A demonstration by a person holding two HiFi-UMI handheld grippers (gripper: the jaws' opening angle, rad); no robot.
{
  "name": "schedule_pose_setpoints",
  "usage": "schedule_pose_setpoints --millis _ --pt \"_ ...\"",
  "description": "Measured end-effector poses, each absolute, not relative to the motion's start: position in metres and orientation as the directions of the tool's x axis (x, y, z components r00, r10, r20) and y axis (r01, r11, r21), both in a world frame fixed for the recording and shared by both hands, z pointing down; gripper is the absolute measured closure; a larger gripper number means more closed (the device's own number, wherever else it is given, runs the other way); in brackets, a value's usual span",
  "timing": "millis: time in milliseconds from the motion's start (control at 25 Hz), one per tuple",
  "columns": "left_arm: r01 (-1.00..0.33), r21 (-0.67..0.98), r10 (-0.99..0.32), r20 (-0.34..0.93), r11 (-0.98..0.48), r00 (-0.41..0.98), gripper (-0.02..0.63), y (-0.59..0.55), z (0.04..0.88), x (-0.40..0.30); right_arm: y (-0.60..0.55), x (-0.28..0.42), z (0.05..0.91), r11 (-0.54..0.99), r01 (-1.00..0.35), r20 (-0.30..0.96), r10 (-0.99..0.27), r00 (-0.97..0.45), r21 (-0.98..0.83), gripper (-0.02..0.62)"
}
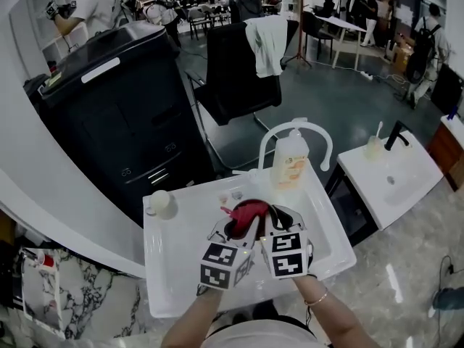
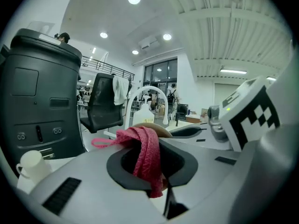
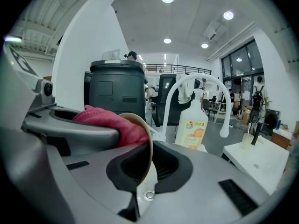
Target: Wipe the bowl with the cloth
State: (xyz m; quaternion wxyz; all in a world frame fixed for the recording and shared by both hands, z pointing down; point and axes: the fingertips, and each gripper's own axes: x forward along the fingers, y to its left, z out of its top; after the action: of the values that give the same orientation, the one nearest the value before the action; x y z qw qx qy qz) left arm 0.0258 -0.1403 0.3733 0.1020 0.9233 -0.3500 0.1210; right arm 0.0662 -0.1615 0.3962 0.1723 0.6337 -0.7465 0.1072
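Observation:
Over the white sink (image 1: 181,267) my two grippers meet side by side. My left gripper (image 1: 235,229) (image 2: 150,168) is shut on a pink-red cloth (image 1: 245,212) (image 2: 145,148), which drapes over its jaws. The right gripper (image 1: 279,222) (image 3: 149,168) is shut on the thin rim of a tan bowl (image 3: 149,146) held on edge. The cloth (image 3: 112,122) is bunched against the bowl's inner face. In the left gripper view the bowl's rim (image 2: 156,126) peeks out just behind the cloth. In the head view the bowl is mostly hidden by cloth and jaws.
A soap bottle (image 1: 290,162) with an orange label and a white arched faucet (image 1: 320,133) stand at the sink's far edge. A white cup (image 1: 161,203) sits at its left corner. A black bin (image 1: 123,100), an office chair (image 1: 239,71) and a second basin (image 1: 391,176) surround it.

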Motion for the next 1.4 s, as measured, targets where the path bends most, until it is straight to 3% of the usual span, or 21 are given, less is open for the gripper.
schedule_pose_setpoints --millis 640,840,1400 --pt "-0.782 0.257 -0.75 0.23 -0.568 0.62 0.555 -0.172 0.367 -0.003 -0.182 0.102 0.414 0.11 -0.993 0.434 -0.898 -0.078 0.049 0.581" --pt "-0.759 0.262 -0.728 0.222 -0.596 0.648 0.555 -0.161 0.367 -0.003 -0.192 0.097 0.418 0.125 -0.99 0.437 -0.895 -0.086 0.061 0.581" --pt "-0.779 0.231 -0.676 0.395 -0.583 0.622 0.556 -0.187 0.415 0.031 -0.195 0.084 0.404 0.158 -0.986 0.397 -0.909 -0.127 0.046 0.562"
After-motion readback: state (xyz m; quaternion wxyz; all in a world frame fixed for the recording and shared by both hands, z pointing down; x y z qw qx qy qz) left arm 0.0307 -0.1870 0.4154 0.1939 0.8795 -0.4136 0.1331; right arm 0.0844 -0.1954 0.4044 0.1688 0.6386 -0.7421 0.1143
